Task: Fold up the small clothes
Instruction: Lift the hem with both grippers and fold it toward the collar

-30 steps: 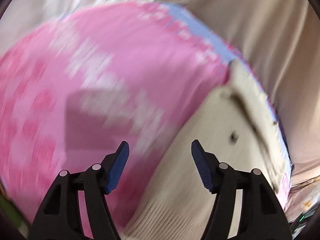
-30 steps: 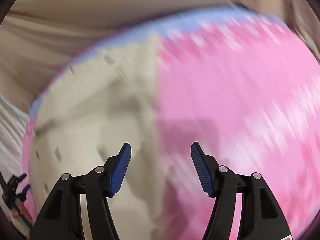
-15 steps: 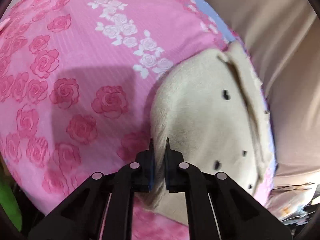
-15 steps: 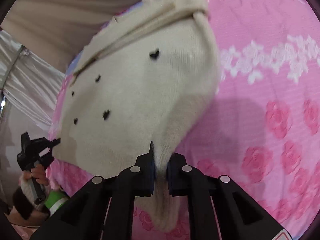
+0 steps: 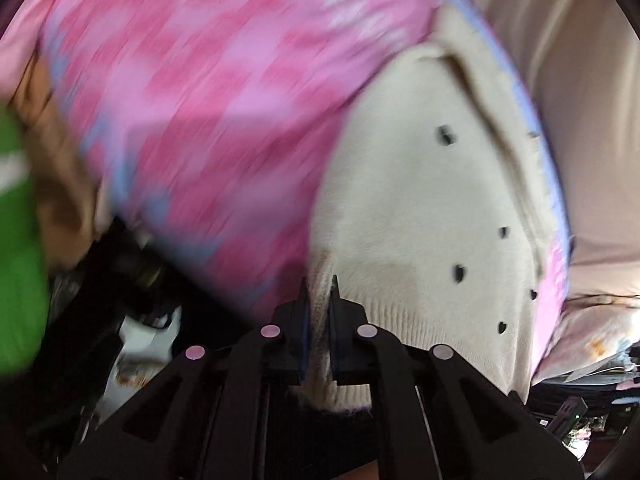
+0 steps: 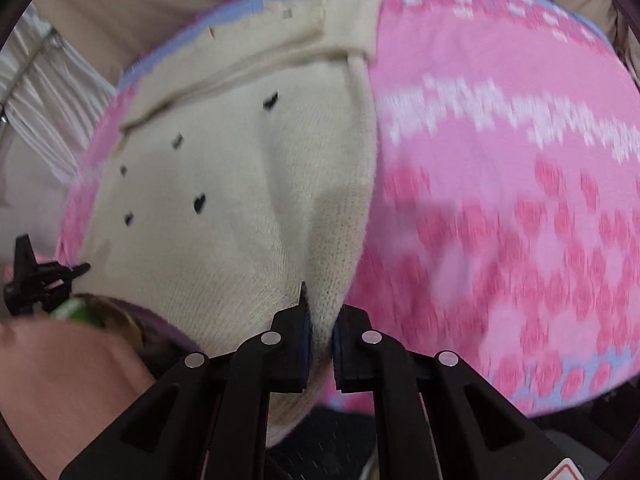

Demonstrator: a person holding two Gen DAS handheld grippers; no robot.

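Observation:
A small cream knit sweater with little black hearts lies on a pink rose-print sheet. My left gripper is shut on the ribbed hem at one bottom corner, and the knit bunches between its blue pads. In the right wrist view the same sweater spreads to the upper left. My right gripper is shut on the other ribbed corner of the hem. Both corners are lifted off the sheet. The left gripper also shows at the left edge of the right wrist view.
The sheet covers a bed with a pale blue border. Beige fabric lies beyond its far edge. A green sleeve and a hand are at the left. Dark clutter sits below the bed's near edge. A white curtain hangs at the left.
Both grippers went from open over the sheet to shut on the sweater's hem corners. Since then both have moved with the hem toward the bed's near edge, and the views are blurred by motion.

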